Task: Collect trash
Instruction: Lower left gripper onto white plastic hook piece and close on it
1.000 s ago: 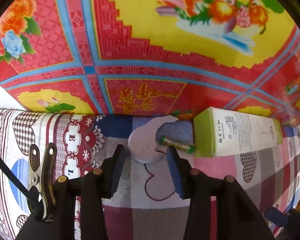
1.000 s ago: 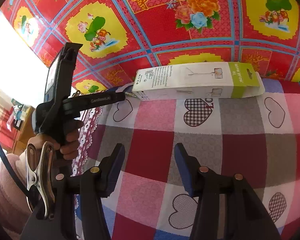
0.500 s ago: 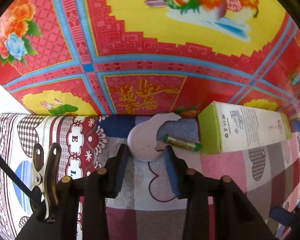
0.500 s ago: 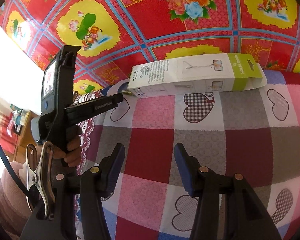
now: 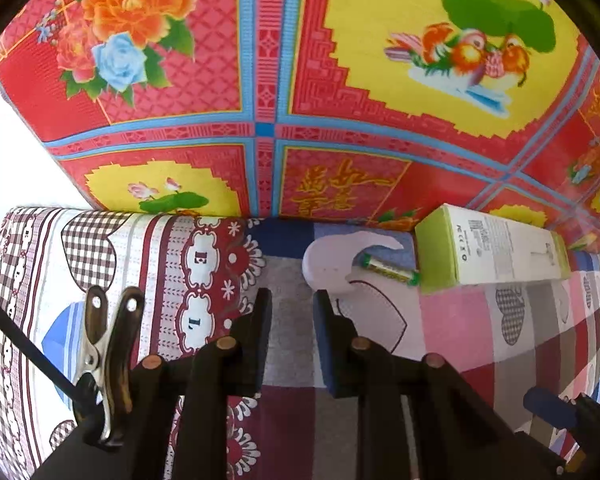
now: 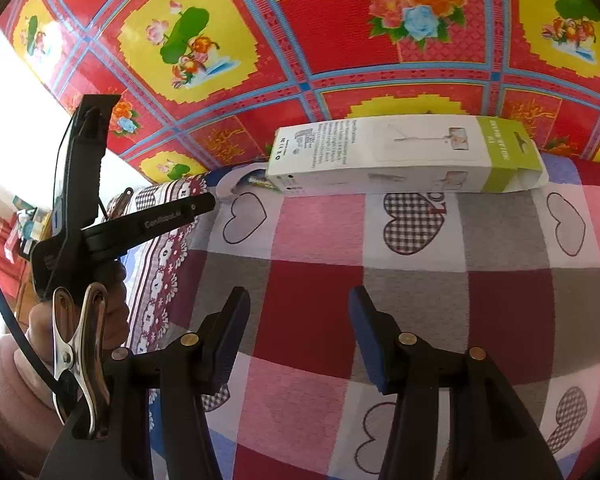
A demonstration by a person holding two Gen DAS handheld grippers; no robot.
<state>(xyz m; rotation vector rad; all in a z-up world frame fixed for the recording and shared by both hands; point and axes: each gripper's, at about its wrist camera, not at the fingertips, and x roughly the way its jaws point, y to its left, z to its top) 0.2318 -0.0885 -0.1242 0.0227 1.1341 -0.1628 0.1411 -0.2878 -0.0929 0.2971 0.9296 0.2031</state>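
while the white box (image 5: 496, 250) crowds the green tube (image 5: 388, 267), both grippers gape empty.

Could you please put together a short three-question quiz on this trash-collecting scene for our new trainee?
1. True or false: the left tongs are clamped on the small green-capped tube.
2. Which object lies directly between the broken pale pink eggshell-like piece and the long white cardboard box with green ends?
A) the tube
B) a spoon
C) a cup
3. Fill in: the right tongs hover over the checked ____-patterned cloth, holding nothing.

Key:
1. False; their jaws have just been closing, but nothing is between them and the tube lies beyond the tips.
2. A.
3. heart.
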